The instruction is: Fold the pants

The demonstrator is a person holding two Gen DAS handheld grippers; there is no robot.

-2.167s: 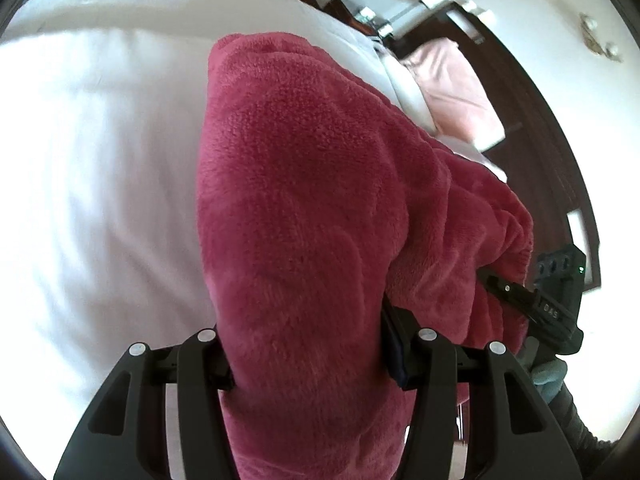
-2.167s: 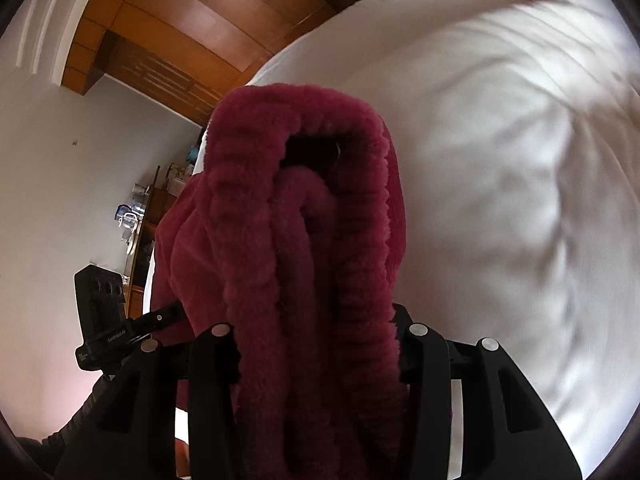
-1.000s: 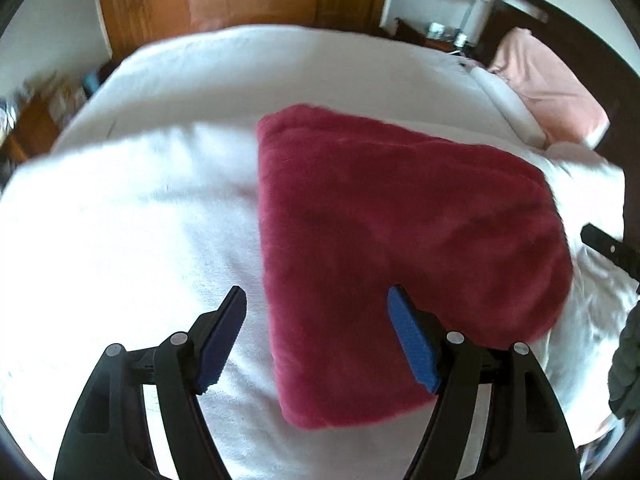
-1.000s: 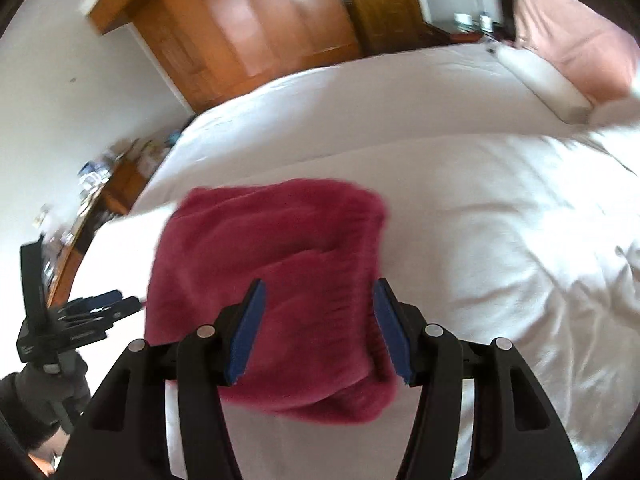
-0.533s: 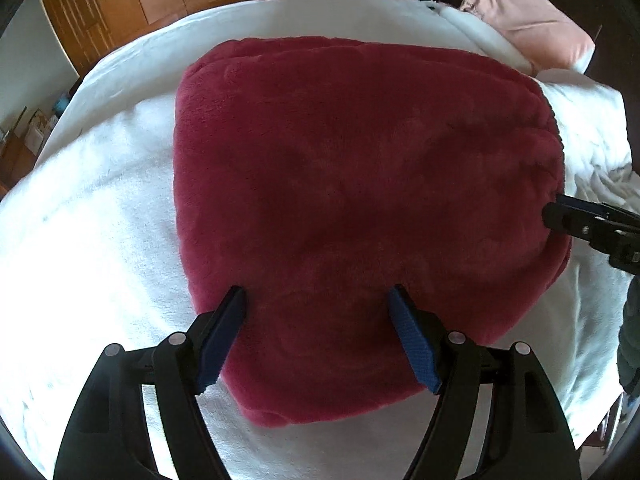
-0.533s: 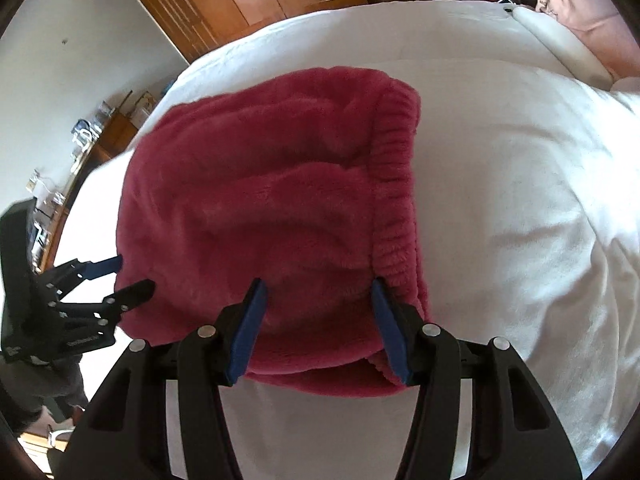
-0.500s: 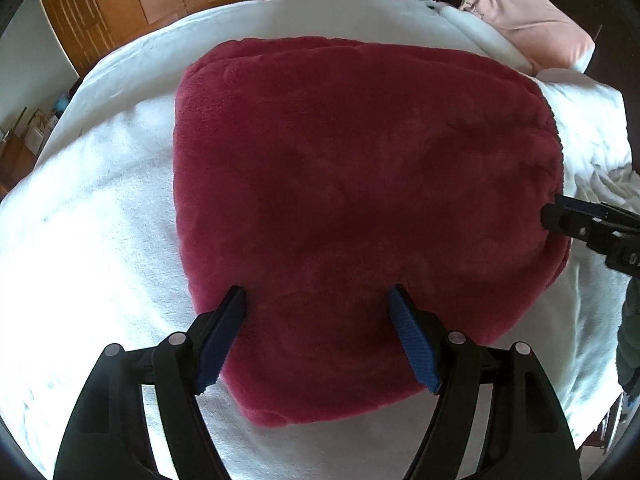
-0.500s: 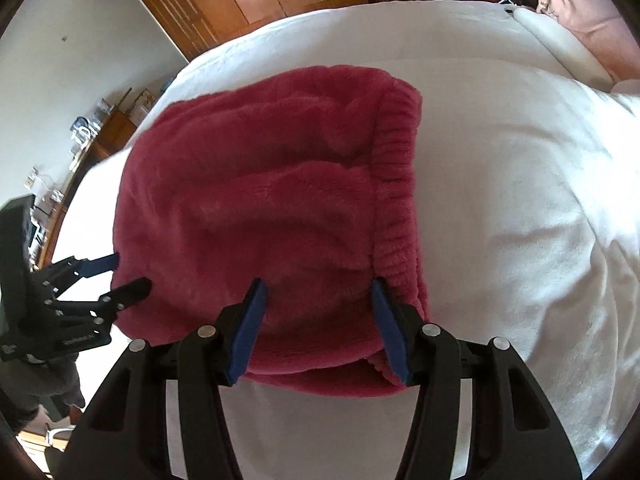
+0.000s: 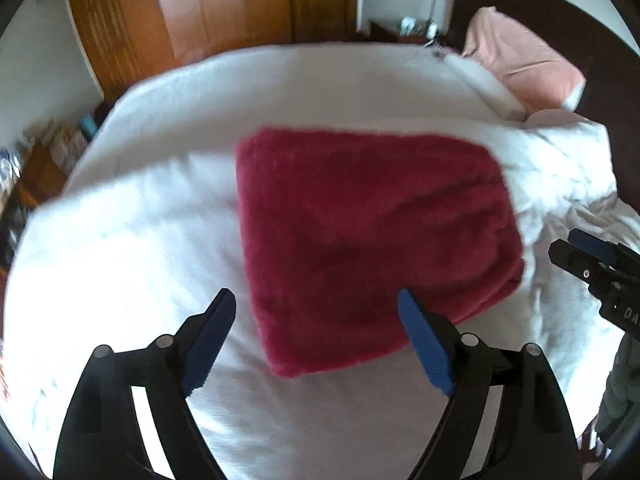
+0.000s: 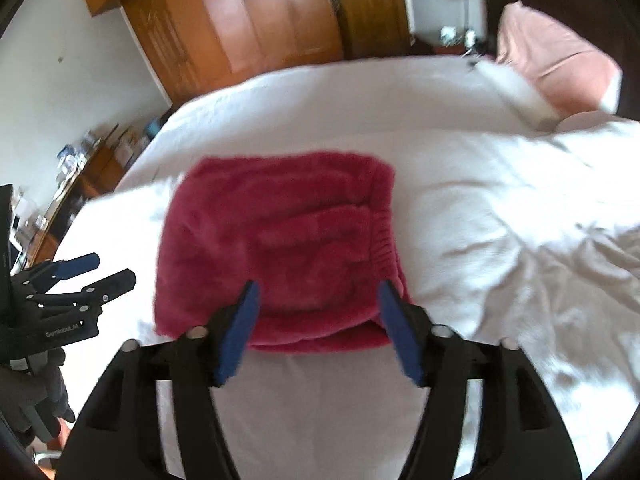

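- The left gripper (image 9: pixel 316 336) hangs over the bed (image 9: pixel 160 208), its jaws opening, nothing between them.
- The pants (image 9: pixel 372 232) lie on the bed as a compact folded block; folding looks finished.
- The right gripper (image 10: pixel 318 328) is empty too, its jaws opening.

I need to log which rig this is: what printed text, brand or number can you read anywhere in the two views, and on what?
"DA": start of a white print on the right gripper, cut off at the edge of the left wrist view.
White print on the left gripper body in the right wrist view: too blurred to read.
Red pants, white bed cover: no text.
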